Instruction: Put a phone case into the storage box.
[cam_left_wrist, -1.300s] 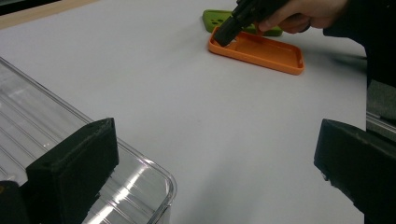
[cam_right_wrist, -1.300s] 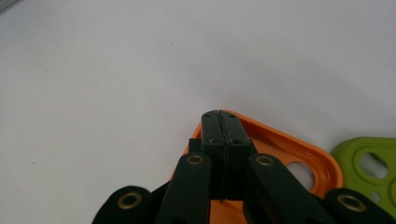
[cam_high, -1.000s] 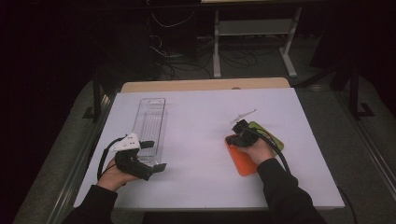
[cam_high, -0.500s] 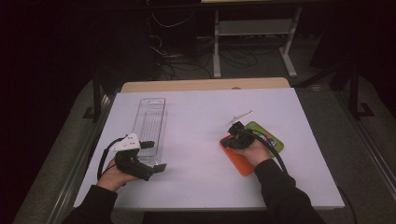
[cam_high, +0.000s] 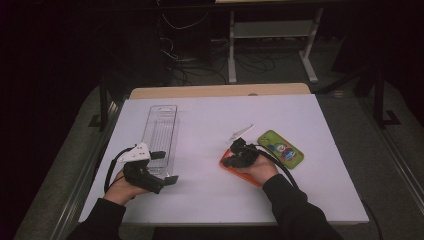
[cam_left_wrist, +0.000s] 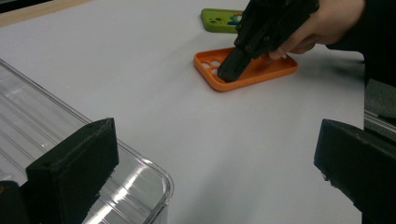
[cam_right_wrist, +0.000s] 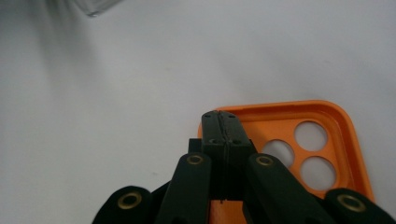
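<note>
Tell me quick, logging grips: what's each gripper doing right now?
Left gripper: open, holding nothing, beside the clear plastic tray.
Right gripper: closed, tips resting inside the orange phone case, nothing between the jaws.

high: above, forward-down | gripper views: close, low | shared: orange case

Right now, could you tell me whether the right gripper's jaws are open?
No, the right gripper has its jaws pressed together, tips down inside the orange case.

The orange phone case lies flat on the white surface, hollow side up, its three round camera holes showing at one corner, just beside a green phone case.
</note>
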